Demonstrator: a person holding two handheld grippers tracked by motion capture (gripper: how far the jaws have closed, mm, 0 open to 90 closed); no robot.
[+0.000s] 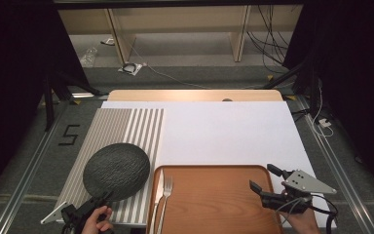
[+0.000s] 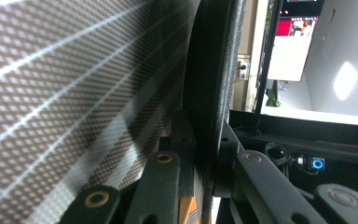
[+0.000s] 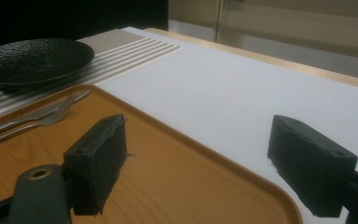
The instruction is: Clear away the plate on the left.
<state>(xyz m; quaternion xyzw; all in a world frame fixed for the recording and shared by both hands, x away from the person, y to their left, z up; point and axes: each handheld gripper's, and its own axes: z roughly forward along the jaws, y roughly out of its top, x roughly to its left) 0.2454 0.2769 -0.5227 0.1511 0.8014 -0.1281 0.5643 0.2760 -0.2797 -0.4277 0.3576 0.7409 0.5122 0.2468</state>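
While the left gripper (image 1: 97,204) is clamping its jaws on the near rim of the black plate (image 1: 117,170), the place setting is looking about half laid. That textured round plate is sitting over the near end of the striped placemat (image 1: 126,124), at roughly nine o'clock from the wooden tray (image 1: 214,204); in the left gripper view the plate's edge (image 2: 212,84) is running straight up between the jaws, with the woven mat (image 2: 74,84) just beside it. Whether the plate is resting flat or hanging just off the mat, I cannot tell.

Over on the tray, the knife (image 1: 158,192) and fork (image 1: 166,195) are lying side by side along its left edge, untouched by either gripper. The right gripper (image 1: 263,178) is hovering above the tray's right end at about three o'clock, jaws wide apart and holding nothing, as the right gripper view confirms (image 3: 196,163).

My read: the plate is getting placed or nudged now, and the cutlery is waiting its turn to go out onto the mat. The white sheet (image 1: 224,131) across the worktop is lying bare.
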